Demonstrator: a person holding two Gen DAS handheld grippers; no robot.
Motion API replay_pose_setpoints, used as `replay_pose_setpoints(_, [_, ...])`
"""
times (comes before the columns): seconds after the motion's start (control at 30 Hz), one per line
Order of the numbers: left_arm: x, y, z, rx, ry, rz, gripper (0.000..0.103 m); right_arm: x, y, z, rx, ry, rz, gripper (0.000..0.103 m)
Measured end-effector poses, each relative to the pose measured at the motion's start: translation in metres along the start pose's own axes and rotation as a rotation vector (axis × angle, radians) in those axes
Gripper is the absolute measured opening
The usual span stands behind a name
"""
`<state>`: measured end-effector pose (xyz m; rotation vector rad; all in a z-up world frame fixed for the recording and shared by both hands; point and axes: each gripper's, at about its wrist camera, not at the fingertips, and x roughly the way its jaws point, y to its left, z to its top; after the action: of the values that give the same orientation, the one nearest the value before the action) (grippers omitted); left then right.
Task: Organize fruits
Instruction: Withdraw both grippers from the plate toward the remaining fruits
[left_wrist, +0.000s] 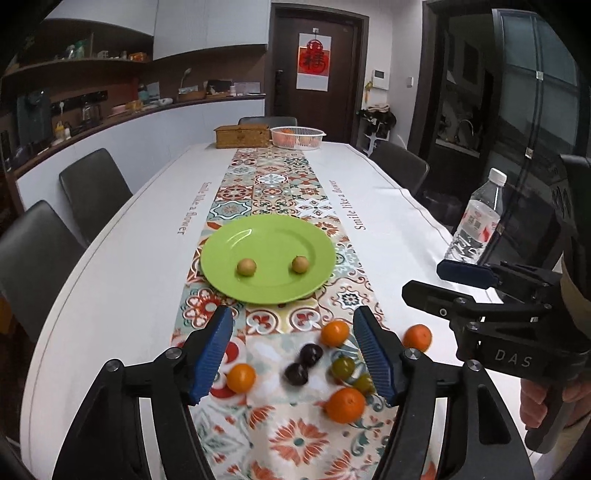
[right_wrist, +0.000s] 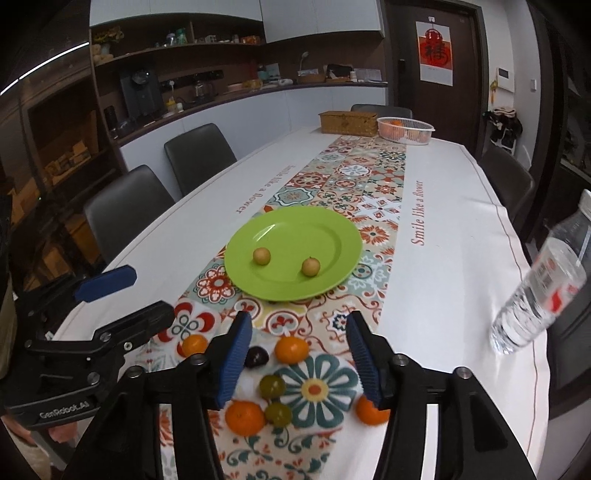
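A green plate (left_wrist: 267, 286) (right_wrist: 325, 229) on the patterned runner holds two small tan fruits (left_wrist: 246, 266) (right_wrist: 262, 255). Nearer, loose on the runner, lie several oranges (left_wrist: 345, 404) (right_wrist: 245, 417), two dark plums (left_wrist: 296, 373) (right_wrist: 256, 357) and two green fruits (left_wrist: 343, 366) (right_wrist: 272, 386). My left gripper (left_wrist: 293, 354) is open and empty, above the loose fruit. My right gripper (right_wrist: 299, 360) is open and empty, above the same cluster. Each gripper shows in the other's view: the right one (left_wrist: 436, 280) and the left one (right_wrist: 122, 295).
A clear water bottle (left_wrist: 476, 221) (right_wrist: 543, 288) stands at the table's right edge. A wicker box (left_wrist: 242, 136) (right_wrist: 347, 122) and a white basket with oranges (left_wrist: 297, 137) (right_wrist: 404, 129) sit at the far end. Dark chairs (left_wrist: 92, 192) line both sides.
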<state>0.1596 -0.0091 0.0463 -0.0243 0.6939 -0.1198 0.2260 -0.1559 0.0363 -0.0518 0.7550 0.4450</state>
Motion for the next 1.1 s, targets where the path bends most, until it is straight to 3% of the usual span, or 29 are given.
replay_pose_setpoints(0.3, [-0.009,-0.019,-0.025,-0.03,0.026,0.038,0.069,-0.014,-0.015,-0.028,0.012,0.001,-0.017,0.062])
replay_pose_setpoints(1.1, [0.052,-0.047,-0.076,-0.001,0.266,0.058,0.069,0.032,-0.054,-0.083,0.068,0.16,-0.045,0.062])
